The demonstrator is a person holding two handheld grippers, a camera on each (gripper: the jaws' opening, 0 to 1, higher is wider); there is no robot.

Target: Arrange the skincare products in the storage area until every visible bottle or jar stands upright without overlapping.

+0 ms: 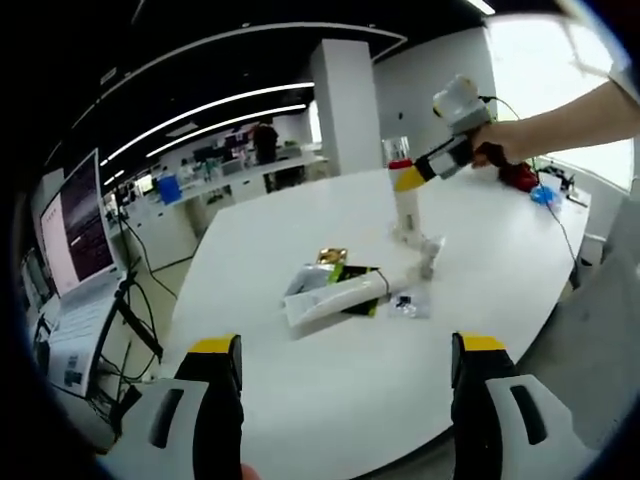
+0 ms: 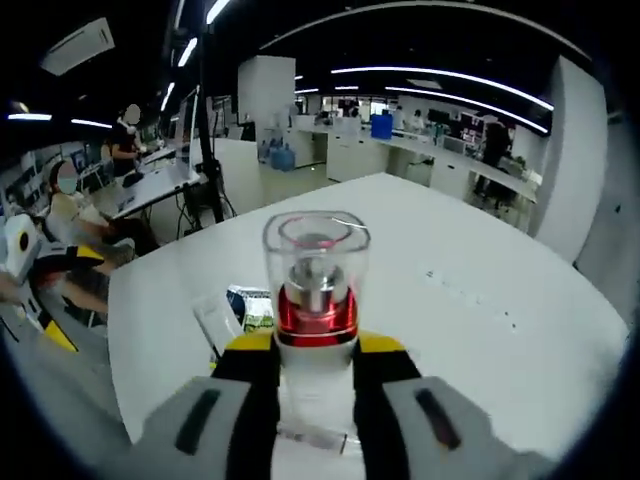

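Right hand-held gripper clamps an upright pump bottle, standing right of centre on the desk. Left hand-held gripper gapes wide, empty. Risk: releasing off-balance topples it onto the lying tube.

A large white bench with a rounded edge carries the things. Near its middle lies a white tube on its side across a few flat sachets, one dark green, one gold. Just beside them rests a small clear packet. At the far edge sit a red object and a blue one
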